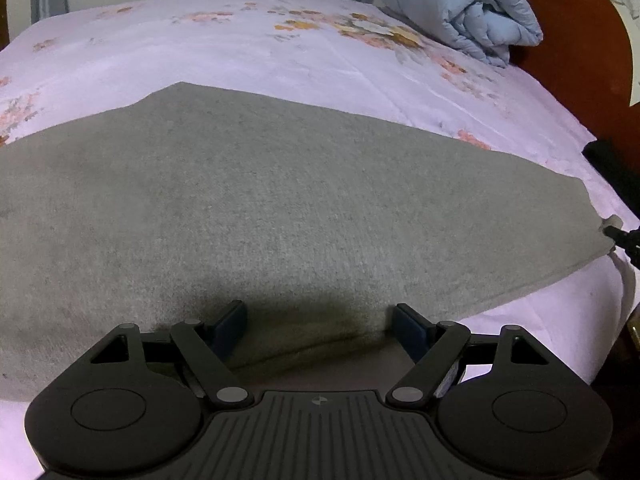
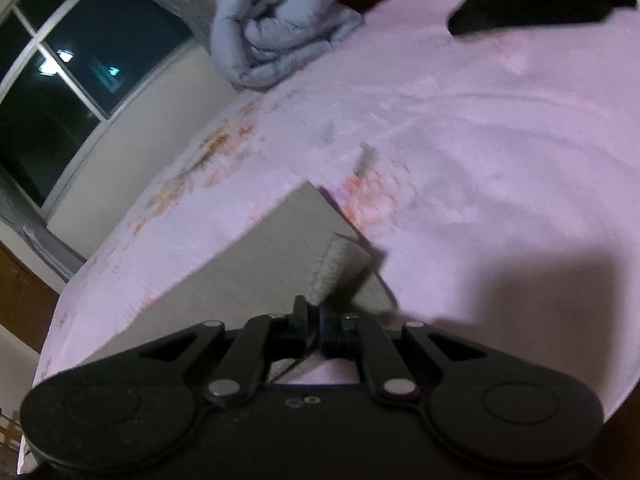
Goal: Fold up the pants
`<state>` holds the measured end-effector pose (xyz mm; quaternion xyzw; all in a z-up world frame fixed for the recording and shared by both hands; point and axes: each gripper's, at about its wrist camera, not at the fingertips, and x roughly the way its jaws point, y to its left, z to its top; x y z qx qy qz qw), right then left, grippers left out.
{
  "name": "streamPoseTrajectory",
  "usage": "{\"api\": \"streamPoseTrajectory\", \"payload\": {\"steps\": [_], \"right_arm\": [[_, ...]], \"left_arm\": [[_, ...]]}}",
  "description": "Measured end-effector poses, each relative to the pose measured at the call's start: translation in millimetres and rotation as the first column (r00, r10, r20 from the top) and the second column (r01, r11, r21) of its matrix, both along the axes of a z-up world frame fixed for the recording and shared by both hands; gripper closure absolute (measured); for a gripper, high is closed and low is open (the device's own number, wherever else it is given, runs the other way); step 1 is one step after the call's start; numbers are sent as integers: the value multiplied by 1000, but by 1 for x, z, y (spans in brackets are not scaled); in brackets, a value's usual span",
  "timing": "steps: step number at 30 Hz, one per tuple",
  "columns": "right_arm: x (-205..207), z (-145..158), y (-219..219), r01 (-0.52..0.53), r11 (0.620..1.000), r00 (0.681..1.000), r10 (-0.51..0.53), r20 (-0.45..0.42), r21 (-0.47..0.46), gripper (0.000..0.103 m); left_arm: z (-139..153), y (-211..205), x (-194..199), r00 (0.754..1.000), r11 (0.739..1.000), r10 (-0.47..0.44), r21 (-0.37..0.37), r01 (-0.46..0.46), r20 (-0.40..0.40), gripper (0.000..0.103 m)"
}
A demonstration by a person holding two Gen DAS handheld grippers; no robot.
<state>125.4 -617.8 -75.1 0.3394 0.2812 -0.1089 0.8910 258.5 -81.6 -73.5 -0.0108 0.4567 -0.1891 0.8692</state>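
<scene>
Grey pants [image 1: 280, 200] lie spread flat on the bed. My left gripper [image 1: 320, 320] is open, its fingers low over the near edge of the pants with grey cloth between them. In the right wrist view the pants [image 2: 256, 264] end in a corner, and my right gripper [image 2: 314, 320] is shut on the pants at that corner, lifting a small fold of the hem [image 2: 336, 268]. The right gripper's tip also shows at the right edge of the left wrist view [image 1: 618, 232], at the far right corner of the pants.
The bed has a pink floral sheet [image 1: 240, 40]. A rolled light-blue quilt [image 1: 460, 12] sits at the headboard [image 1: 580, 52]. A black object [image 2: 540, 0] lies on the sheet at far right. A dark window [image 2: 60, 80] is beyond the bed.
</scene>
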Motion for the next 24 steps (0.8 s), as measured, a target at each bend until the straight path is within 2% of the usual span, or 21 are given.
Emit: {"api": "streamPoseTrajectory", "payload": {"steps": [3, 5, 9, 10, 12, 15, 17, 19, 24], "right_arm": [[-3, -15, -3, -10, 1000, 999, 11, -49, 20, 103], [-9, -20, -7, 4, 998, 1000, -2, -25, 63, 103], [-8, -15, -8, 6, 997, 1000, -4, -28, 71, 103], [-15, -10, -11, 30, 998, 999, -29, -13, 55, 101], [-23, 4, -7, 77, 996, 997, -77, -9, -35, 88], [-27, 28, -3, 96, 989, 994, -90, 53, -110, 87], [-10, 41, 2, 55, 990, 996, -46, 72, -126, 86], [12, 44, 9, 8, 995, 997, 0, 79, -100, 86], [84, 27, 28, -137, 990, 990, 137, 19, 10, 86]], "left_arm": [[-2, -1, 0, 1000, 1000, 4, 0, -4, 2, 23], [-2, -2, -1, 1000, 1000, 6, 7, -6, 8, 23], [-1, -3, -5, 1000, 1000, 11, 13, -11, 26, 23], [0, -3, -7, 999, 1000, 19, 15, -19, 34, 23], [5, 2, -10, 997, 999, 47, 17, -48, 61, 23], [10, 5, -3, 992, 996, 70, 43, -74, 105, 23], [13, 7, 7, 989, 994, 100, 41, -105, 110, 23], [12, 12, 18, 981, 985, 156, 53, -163, 116, 23], [-3, 40, 28, 970, 967, 222, 105, -232, 94, 23]]}}
